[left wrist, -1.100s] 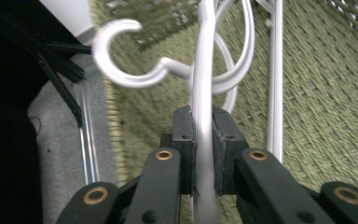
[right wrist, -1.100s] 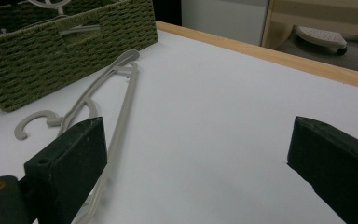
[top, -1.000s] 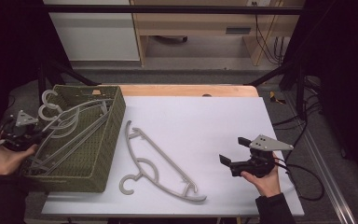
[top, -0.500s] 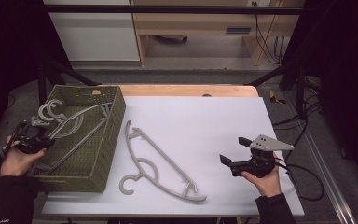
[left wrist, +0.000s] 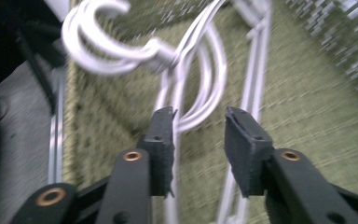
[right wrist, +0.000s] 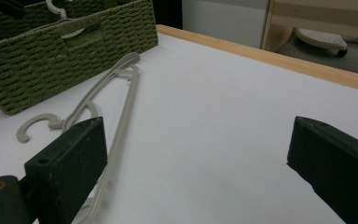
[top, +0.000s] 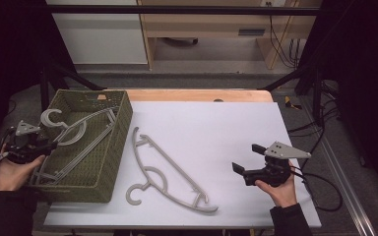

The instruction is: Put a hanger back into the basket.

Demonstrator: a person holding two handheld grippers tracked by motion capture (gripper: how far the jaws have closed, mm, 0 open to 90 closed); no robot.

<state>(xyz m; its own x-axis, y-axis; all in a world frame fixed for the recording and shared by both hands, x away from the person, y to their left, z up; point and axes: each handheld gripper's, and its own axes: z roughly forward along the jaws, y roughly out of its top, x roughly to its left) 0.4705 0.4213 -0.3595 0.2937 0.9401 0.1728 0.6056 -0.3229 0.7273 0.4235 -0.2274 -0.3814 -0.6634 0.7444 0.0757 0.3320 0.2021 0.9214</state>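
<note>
A woven green basket (top: 120,128) stands at the table's left and holds several grey hangers (top: 78,132). My left gripper (top: 49,145) is at the basket's left rim. In the left gripper view its jaws (left wrist: 198,135) have just been opening and stand apart over the basket floor (left wrist: 307,93). A strand of the hangers (left wrist: 186,60) runs beside the left pad, and nothing is pressed between the pads. One more grey hanger (top: 167,169) lies flat on the white table beside the basket. My right gripper (top: 246,158) hovers at the right, wide open and empty (right wrist: 196,140), pointing toward that hanger (right wrist: 121,100) and the basket (right wrist: 51,60).
The white sheet (top: 211,132) covers the table, with a wooden strip (top: 197,95) along the far edge. Cables (top: 325,191) trail off the right side by a metal rail. Black frame legs (top: 59,73) stand behind the basket.
The left jaws have opened and let go of the hangers, whose hooks have sunk lower into the basket. The left hand shifted slightly along the rim. The right gripper has kept still.
</note>
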